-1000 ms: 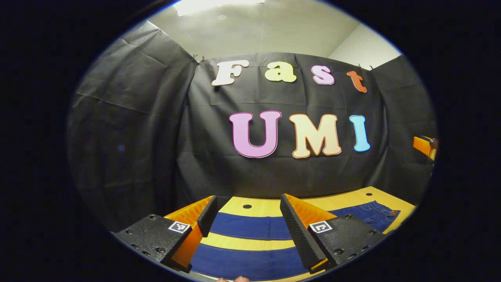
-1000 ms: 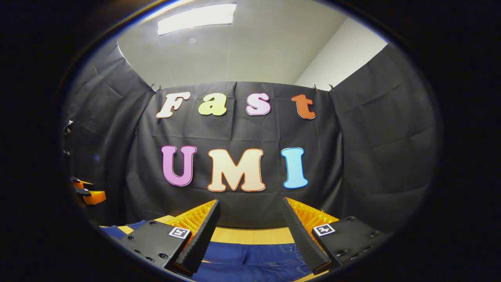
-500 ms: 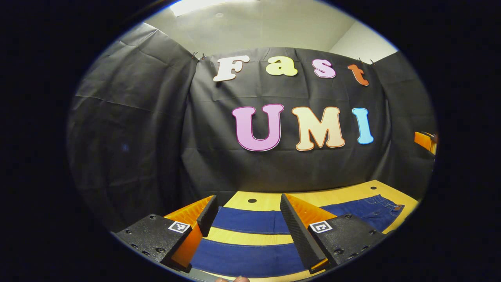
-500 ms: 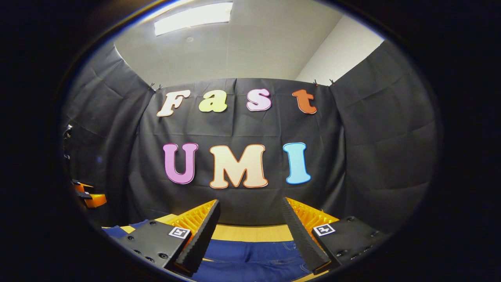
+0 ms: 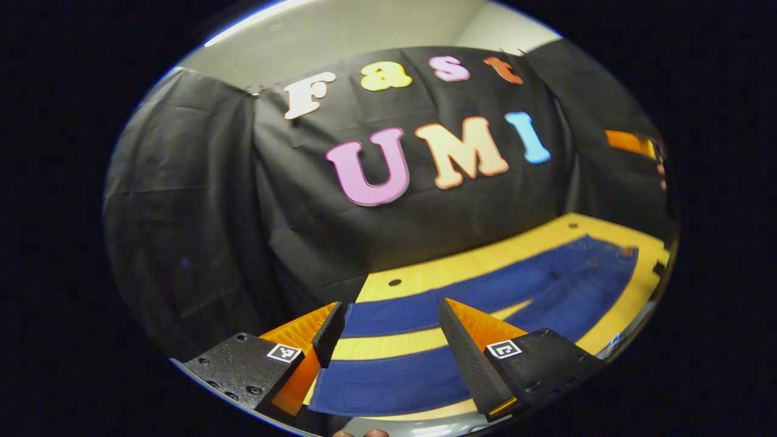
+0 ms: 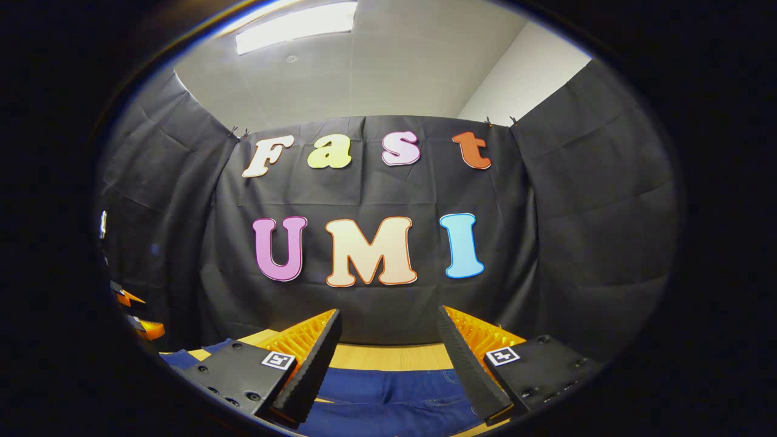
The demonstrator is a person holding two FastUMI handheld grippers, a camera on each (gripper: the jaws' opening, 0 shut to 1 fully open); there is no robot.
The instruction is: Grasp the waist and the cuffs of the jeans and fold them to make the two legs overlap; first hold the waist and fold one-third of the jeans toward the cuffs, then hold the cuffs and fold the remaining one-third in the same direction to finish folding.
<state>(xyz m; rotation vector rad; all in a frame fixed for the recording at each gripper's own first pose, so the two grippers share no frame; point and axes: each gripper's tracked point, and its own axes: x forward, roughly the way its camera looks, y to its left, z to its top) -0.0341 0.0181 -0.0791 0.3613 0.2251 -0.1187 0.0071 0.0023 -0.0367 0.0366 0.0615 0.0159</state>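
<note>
- Left gripper sits at the bottom centre of its view, tilted, fingers spread wide, holding nothing, above the jeans.
- Jeans lie flat on the yellow table, legs apart, running toward the right edge.
- Right gripper, level at the bottom centre, is likewise spread and empty over the jeans.
</note>
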